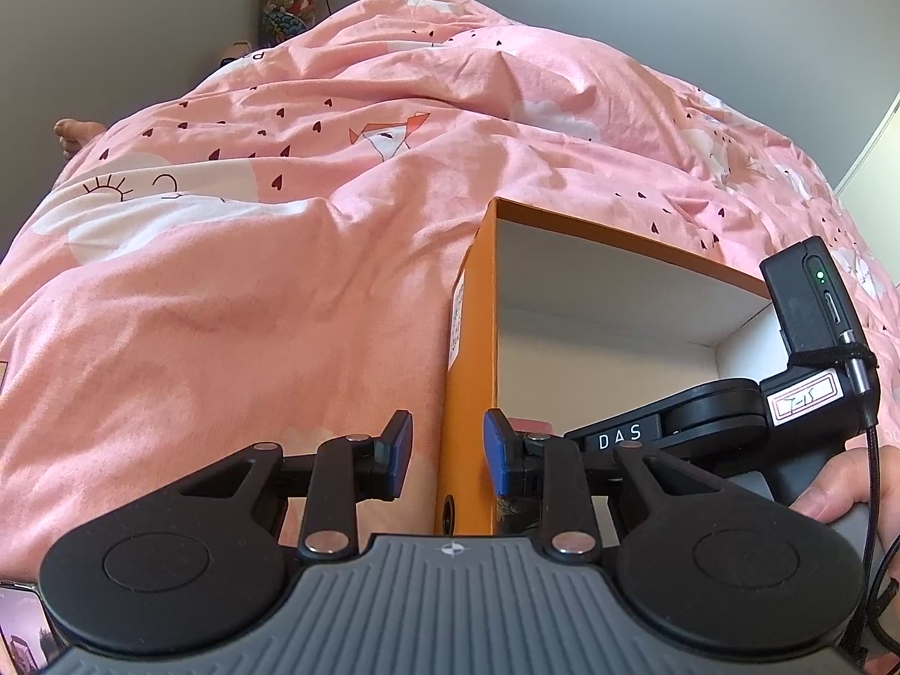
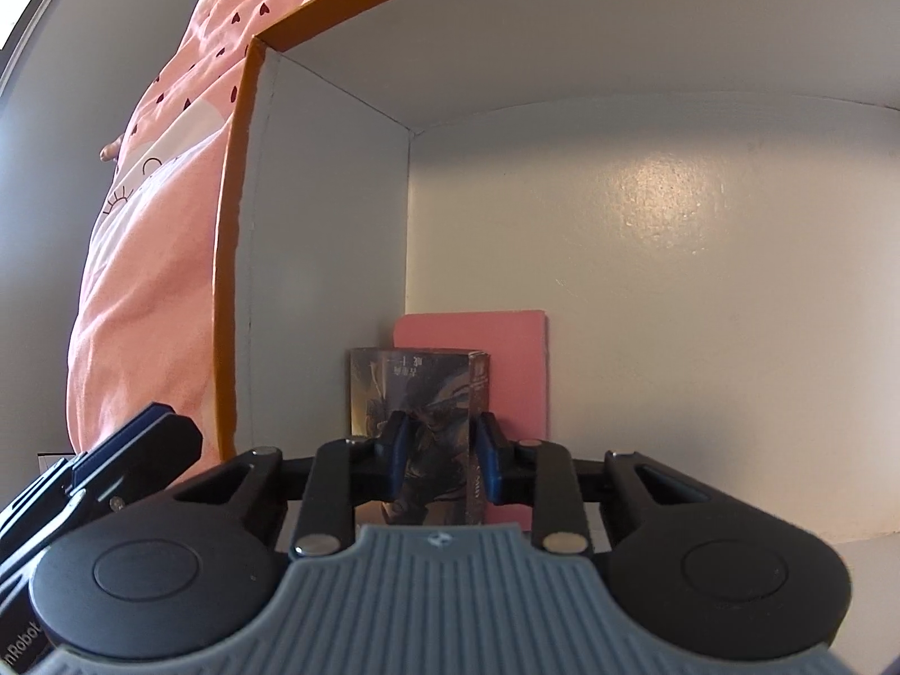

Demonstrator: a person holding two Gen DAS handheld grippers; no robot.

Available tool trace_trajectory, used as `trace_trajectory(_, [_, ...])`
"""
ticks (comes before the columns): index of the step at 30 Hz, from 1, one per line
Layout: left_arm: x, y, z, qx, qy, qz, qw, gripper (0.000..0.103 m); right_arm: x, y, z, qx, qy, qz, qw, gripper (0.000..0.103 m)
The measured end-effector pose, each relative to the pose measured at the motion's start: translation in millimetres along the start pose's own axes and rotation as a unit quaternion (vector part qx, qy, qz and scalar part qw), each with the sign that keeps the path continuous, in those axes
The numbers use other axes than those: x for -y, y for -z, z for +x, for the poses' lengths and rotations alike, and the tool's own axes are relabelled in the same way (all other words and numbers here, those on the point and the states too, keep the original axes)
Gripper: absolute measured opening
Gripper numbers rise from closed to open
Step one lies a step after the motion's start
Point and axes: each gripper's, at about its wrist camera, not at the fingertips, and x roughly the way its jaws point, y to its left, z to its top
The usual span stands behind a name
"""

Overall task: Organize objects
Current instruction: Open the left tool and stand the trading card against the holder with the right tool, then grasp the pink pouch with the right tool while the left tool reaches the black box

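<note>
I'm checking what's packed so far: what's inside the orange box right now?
Inside the orange box, a dark printed book stands in the corner, gripped by the right gripper, with a pink book upright behind it. The gripper hides their bases.

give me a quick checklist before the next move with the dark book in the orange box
1. Left gripper shut on the orange cardboard box wall, steadying it: ok.
2. Right gripper around the dark picture-cover book: ok; whether its pads press it: cannot tell.
3. Book upright in the box's left corner, in front of the pink flat book: ok.
4. White box floor to the right free for more items: ok.
5. Box resting flat on the pink patterned bedcover: cannot tell.
</note>
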Motion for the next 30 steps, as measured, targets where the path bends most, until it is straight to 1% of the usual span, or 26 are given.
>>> trace_trajectory(4, [4.9, 6.2, -15.7, 0.003, 0.005, 0.012, 0.9999, 0.032, -9.0, 12.6, -20.4, 0.03, 0.006, -0.038, 0.999, 0.03])
trace_trajectory(7, [8.2, 14.4, -27.5, -0.003, 0.013, 0.021, 0.9997, 0.032, -15.4, 31.7, -44.2, 0.06, 0.003, -0.068, 0.996, 0.03])
trace_trajectory(12, [8.6, 33.8, -38.6, -0.032, 0.02, 0.037, 0.9986, 0.032, -17.7, 75.1, -82.0, 0.119, 0.002, -0.114, 0.986, 0.03])
trace_trajectory(17, [6.8, 57.4, -43.2, -0.076, 0.025, 0.05, 0.9956, 0.032, -12.0, 120.6, -103.3, 0.144, -0.002, -0.139, 0.98, 0.029])
trace_trajectory(20, [7.4, 72.2, -45.4, -0.099, 0.03, 0.059, 0.9929, 0.032, -11.7, 147.2, -103.3, 0.141, 0.006, -0.166, 0.976, 0.029])
trace_trajectory(22, [8.4, 78.9, -45.1, -0.114, 0.036, 0.062, 0.9908, 0.032, -13.0, 164.2, -98.2, 0.128, 0.009, -0.196, 0.972, 0.029])
trace_trajectory(25, [9.4, 88.8, -43.0, -0.146, 0.042, 0.07, 0.9859, 0.032, -13.3, 183.4, -85.9, 0.094, 0.008, -0.23, 0.969, 0.029])
trace_trajectory(30, [6.8, 97.4, -40.0, -0.173, 0.045, 0.067, 0.9816, 0.032, -12.4, 207.7, -62.7, 0.037, 0.005, -0.275, 0.961, 0.029])
